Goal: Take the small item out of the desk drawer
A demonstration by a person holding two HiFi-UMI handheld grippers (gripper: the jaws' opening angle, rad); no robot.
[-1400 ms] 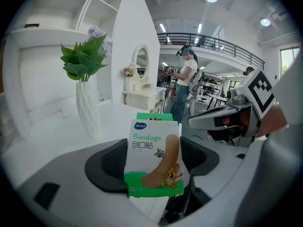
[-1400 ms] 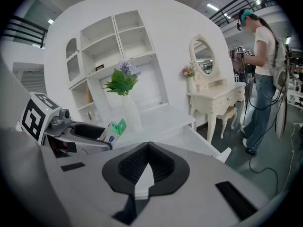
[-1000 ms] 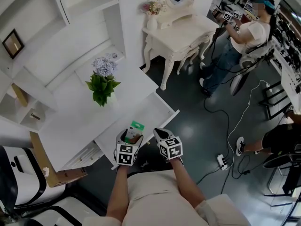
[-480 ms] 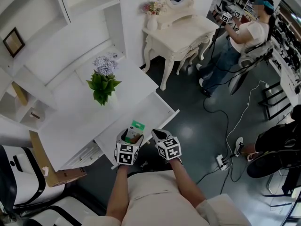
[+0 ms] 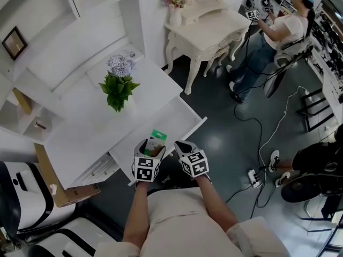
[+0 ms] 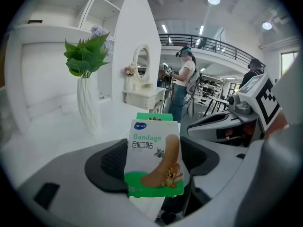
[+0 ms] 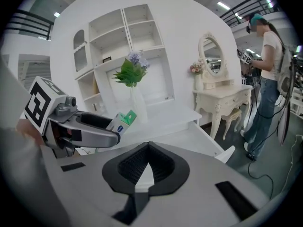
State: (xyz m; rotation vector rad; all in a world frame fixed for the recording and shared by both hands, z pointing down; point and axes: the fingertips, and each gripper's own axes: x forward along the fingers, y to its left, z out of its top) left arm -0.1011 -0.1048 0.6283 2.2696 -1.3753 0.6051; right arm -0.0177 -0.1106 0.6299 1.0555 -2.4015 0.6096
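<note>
A small white-and-green bandage box (image 6: 154, 160) stands upright between the pads of my left gripper (image 6: 152, 167), which is shut on it. In the head view the box (image 5: 156, 141) is held over the near edge of the open white desk drawer (image 5: 166, 116), with the left gripper (image 5: 151, 149) just below it. My right gripper (image 5: 182, 146) hovers beside it to the right, jaws shut and holding nothing. The right gripper view shows its own pads (image 7: 142, 161) pressed together, and the left gripper (image 7: 80, 126) with the box (image 7: 122, 119) at the left.
A white vase with a green plant (image 5: 119, 89) stands on the white desk (image 5: 80, 127). Shelving (image 5: 64, 31) lines the back wall. A white dressing table (image 5: 206, 31) stands further off, with a person (image 5: 273, 31) beyond it. Cables and a power strip (image 5: 252, 178) lie on the dark floor.
Both grippers stay about where they were above the drawer's near edge, the left still holding the box. The head view has shifted a little.
</note>
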